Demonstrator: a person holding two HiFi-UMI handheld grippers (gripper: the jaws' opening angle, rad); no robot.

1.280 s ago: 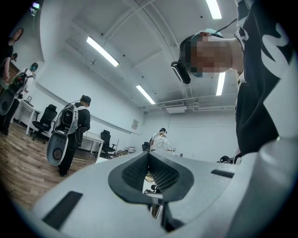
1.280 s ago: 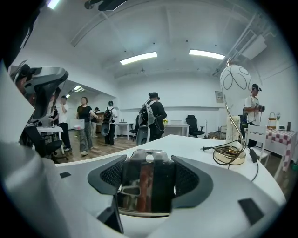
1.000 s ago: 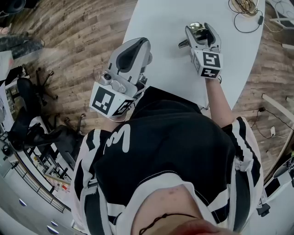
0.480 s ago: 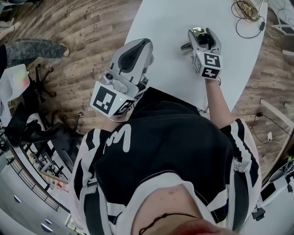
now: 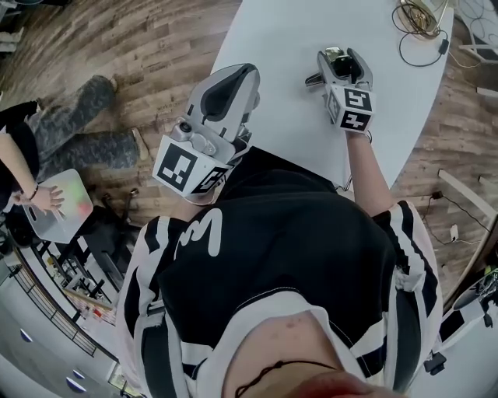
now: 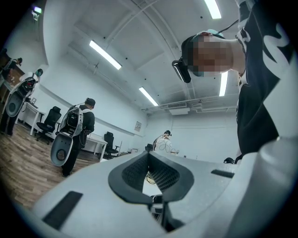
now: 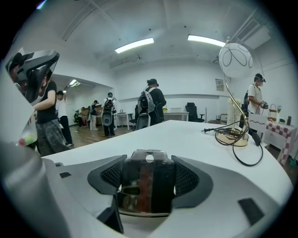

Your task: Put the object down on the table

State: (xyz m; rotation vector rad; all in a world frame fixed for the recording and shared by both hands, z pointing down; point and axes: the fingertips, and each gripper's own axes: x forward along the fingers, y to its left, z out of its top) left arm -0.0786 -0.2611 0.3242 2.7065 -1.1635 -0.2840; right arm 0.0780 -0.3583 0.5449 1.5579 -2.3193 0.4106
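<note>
A shiny metal object point(image 7: 146, 186) with a small hole near its top sits upright between the jaws of my right gripper point(image 7: 149, 179), which is shut on it. In the head view the right gripper point(image 5: 342, 58) is over the white table point(image 5: 272, 47) near its front edge, and the object point(image 5: 336, 54) glints at the jaw tips. I cannot tell whether it touches the table. My left gripper point(image 5: 233, 78) hangs at the table's left edge, close to the person's torso. Its pads point(image 6: 158, 174) meet, and nothing is held.
A gold-based lamp point(image 7: 235, 132) with a white globe point(image 7: 236, 59) and a coiled black cable point(image 5: 416, 15) stands at the table's far right. On the wooden floor to the left are a person point(image 5: 47, 155), office chairs and racks. Other people stand in the room beyond.
Both grippers have stayed almost where they were, the right still shut on the object. On the floor at left a person carrying a white device has walked further into view.
</note>
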